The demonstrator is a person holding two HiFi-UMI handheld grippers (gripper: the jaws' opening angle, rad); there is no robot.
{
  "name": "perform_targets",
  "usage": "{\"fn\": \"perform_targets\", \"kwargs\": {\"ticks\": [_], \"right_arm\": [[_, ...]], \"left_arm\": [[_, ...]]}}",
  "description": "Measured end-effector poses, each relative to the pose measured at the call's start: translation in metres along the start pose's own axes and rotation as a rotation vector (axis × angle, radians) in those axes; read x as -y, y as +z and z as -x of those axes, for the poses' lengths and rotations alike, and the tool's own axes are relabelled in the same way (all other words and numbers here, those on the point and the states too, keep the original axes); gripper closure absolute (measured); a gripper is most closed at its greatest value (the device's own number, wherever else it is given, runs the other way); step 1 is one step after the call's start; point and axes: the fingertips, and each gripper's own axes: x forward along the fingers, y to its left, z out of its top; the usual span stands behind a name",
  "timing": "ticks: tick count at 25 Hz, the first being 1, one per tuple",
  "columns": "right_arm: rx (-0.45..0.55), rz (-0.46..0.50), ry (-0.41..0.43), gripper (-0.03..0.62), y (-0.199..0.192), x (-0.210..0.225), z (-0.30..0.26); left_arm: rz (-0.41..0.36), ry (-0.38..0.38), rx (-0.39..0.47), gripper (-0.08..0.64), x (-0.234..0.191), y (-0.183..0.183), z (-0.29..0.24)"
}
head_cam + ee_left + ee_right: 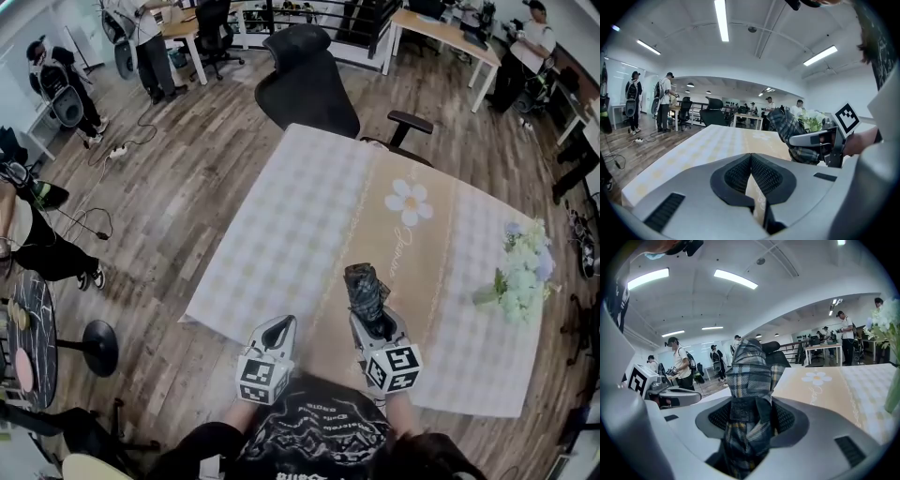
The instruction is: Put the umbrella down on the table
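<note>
Bright, even light from long ceiling strips point(721, 21) fills the room, shadows on the counter point(309, 216) are faint and soft, fisheye distortion bends every edge toward dark corners, and the close foreground looks slightly blurred.

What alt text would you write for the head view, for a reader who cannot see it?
Seen from above, the right gripper holds a folded plaid umbrella over a table with a pale checked cloth. The left gripper, shut and empty, is beside it. A bouquet of pale flowers is near the table's right edge.

Open table point(309, 225) ahead, flowers point(525, 272) at right
</note>
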Motion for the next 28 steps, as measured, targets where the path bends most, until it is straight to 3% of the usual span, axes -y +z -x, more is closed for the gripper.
{"fn": "perform_targets", "kwargs": {"ticks": [5, 13, 18, 23, 28], "right_arm": [[-0.004, 0.028, 0.012, 0.374, 0.006, 0.024, -0.011], [-0.032, 0.094, -0.068, 0.374, 0.040, 0.082, -0.043], [-0.060, 0.119, -0.120, 0.374, 0.034, 0.079, -0.038], [-0.108, 0.134, -0.110, 0.374, 0.024, 0.076, -0.050], [-0.151, 0.148, -0.044, 0.374, 0.045, 0.089, -0.102]], "left_arm": [[0.037, 0.026, -0.001, 0.541, 0.005, -0.009, -0.012], [0.026, 0.018, -0.027, 0.541, -0.001, 0.001, -0.042], [0.007, -0.007, -0.031, 0.541, -0.008, -0.011, -0.022], [-0.001, -0.028, -0.040, 0.541, -0.011, -0.016, -0.019], [-0.002, -0.031, -0.070, 0.541, -0.017, -0.004, -0.052]]}}
